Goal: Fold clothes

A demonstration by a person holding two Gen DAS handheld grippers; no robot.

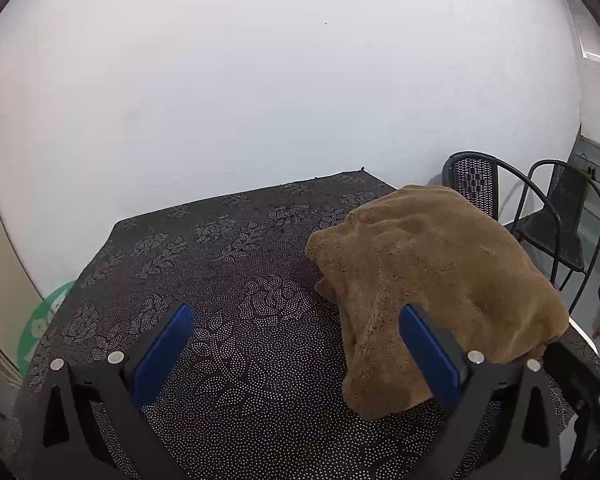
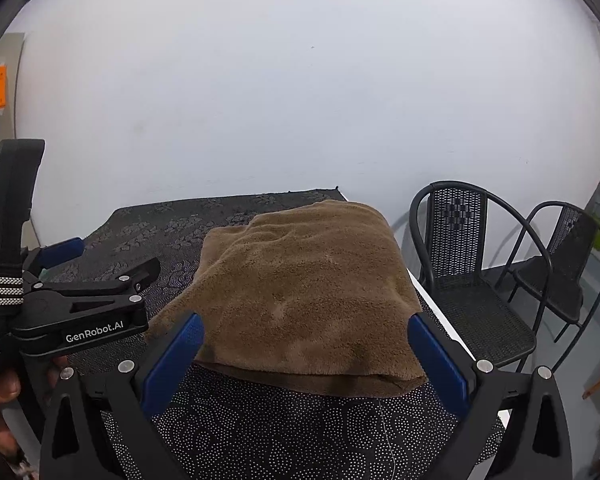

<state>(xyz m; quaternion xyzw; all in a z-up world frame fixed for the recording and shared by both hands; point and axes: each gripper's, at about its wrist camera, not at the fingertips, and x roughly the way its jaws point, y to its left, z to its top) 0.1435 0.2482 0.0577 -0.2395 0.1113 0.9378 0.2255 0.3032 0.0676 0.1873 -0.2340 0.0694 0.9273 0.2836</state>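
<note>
A brown fleecy garment [image 1: 432, 280] lies folded in a thick pile on the right part of the table; it also shows in the right wrist view [image 2: 304, 296]. My left gripper [image 1: 296, 320] is open and empty, hovering over the dark tablecloth [image 1: 220, 280] just left of the pile, its right finger [image 1: 428, 352] in front of the pile's edge. My right gripper [image 2: 306, 340] is open and empty, held just in front of the pile's near edge. The left gripper also shows at the left of the right wrist view [image 2: 100, 264].
The table carries a dark patterned cloth [image 2: 300, 432] and stands against a white wall. Two black metal chairs [image 2: 480, 264] stand to the right of the table, also seen in the left wrist view [image 1: 540, 216]. The table's right edge [image 2: 440, 312] is near the pile.
</note>
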